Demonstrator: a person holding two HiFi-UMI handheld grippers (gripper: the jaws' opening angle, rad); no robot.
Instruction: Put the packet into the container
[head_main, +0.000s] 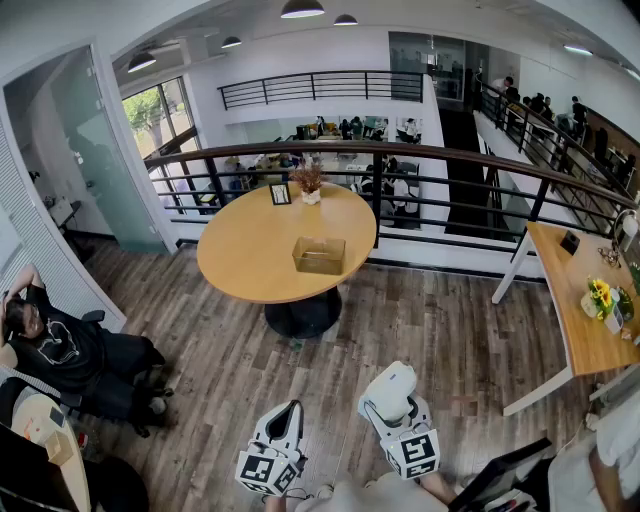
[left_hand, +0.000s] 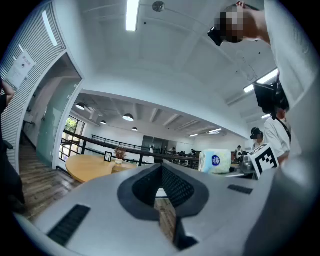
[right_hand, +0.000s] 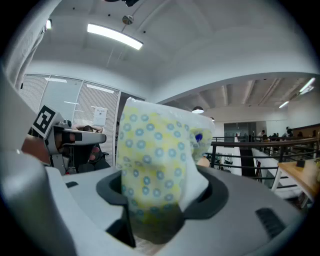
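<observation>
Right gripper (head_main: 398, 408): widely spread fingers clamp the yellow dotted packet (right_hand: 155, 170), whose top projects beyond the fingertips. Left gripper (left_hand: 161, 174): fingers together, nothing between. Container (head_main: 319, 255) stands well ahead of both, on the round table (head_main: 240, 250).

Dotted packet (right_hand: 155, 170) held; container (head_main: 319, 255) on table (head_main: 250, 250).

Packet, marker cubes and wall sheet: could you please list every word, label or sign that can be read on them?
No text is legible.
Packet: round blue logo, too blurred to read.
Left marker cube and right marker cube: black-and-white square patterns, no letters.
Sheet on the slatted wall: print too small to read.
</observation>
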